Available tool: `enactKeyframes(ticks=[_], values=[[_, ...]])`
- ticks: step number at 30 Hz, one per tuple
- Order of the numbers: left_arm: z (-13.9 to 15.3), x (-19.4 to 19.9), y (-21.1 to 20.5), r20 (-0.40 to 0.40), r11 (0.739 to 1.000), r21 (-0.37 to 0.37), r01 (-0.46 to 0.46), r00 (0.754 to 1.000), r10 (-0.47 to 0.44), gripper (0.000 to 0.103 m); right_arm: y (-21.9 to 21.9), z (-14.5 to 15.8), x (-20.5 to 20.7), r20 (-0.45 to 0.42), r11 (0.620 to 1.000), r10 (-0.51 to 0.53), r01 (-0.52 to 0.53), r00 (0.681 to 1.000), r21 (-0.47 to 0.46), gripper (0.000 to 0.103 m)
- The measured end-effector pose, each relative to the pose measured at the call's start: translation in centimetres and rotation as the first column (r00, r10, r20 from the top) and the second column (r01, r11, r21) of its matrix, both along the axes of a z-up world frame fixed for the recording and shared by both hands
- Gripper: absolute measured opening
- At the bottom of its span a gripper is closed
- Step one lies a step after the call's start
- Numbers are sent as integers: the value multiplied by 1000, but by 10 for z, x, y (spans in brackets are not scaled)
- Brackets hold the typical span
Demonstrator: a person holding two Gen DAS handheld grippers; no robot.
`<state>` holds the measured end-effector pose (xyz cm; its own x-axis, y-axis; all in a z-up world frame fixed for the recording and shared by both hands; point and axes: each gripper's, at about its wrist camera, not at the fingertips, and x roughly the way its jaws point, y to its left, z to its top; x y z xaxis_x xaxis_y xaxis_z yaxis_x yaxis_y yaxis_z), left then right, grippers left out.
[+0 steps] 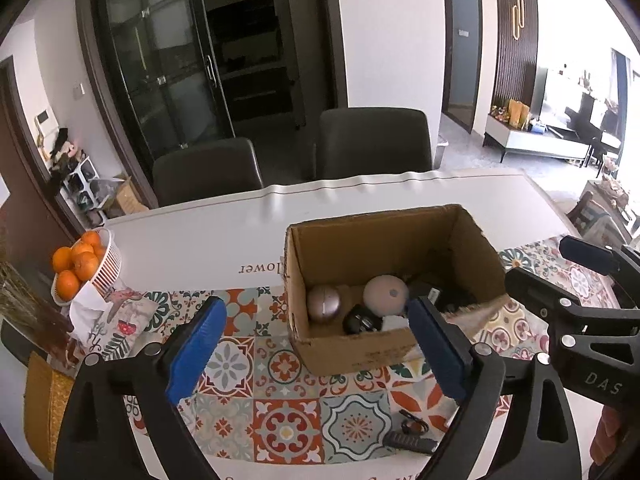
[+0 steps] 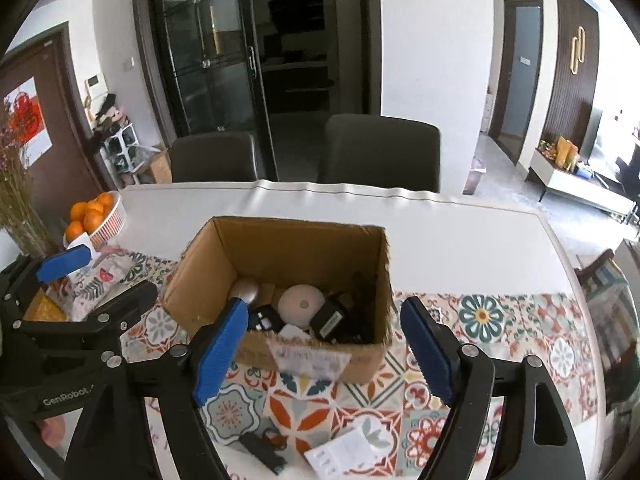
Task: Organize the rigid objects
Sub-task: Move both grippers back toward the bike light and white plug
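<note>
Two grippers are seen, each with two blue-padded fingers. The left gripper [image 1: 316, 348] is held wide open above the patterned tablecloth [image 1: 288, 368], nothing between its pads and nothing touched; its right finger [image 1: 436, 348] stands in front of the near right corner of the cardboard box. The right gripper [image 2: 328, 348] is likewise spread wide and empty, its left finger [image 2: 220, 352] overlapping the near left wall of the box in the picture. One open cardboard box [image 2: 280, 240] is set on the tablecloth, far from the near table edge, just beyond both grippers. Inside it two round objects are counted: a metallic sphere [image 1: 323, 303] at the left and a pale beige dome with a small central dot [image 1: 386, 294] beside it, with several black items [image 2: 328, 318] packed to the right, their number not to be told. A paper label [image 2: 308, 356] hangs down the box's near wall. On the cloth near the table edge one small black device [image 2: 264, 450] and one white card [image 2: 344, 450] are lying, well apart from the box. At the far left one white basket [image 1: 108, 264] of oranges [image 1: 74, 266] is placed, five being visible. Two dark chairs [image 1: 372, 142] are drawn up at the far side of the table.
</note>
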<state>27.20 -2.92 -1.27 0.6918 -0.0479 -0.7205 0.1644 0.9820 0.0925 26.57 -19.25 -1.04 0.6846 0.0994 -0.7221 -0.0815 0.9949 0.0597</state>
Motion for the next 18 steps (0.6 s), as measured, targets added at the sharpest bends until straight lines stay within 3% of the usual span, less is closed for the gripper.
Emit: enactKeyframes(ticks=[7,18], values=[[-4,-27,-7,19,999,14,29,999,-29,99,-8,-3,-32,13,998,-46,47,999,-31,84],[-38,-54,-18,-60,996,15,89,994,-88,100,-18,-31,-67,-37,995,-92,90,995,-48,84]])
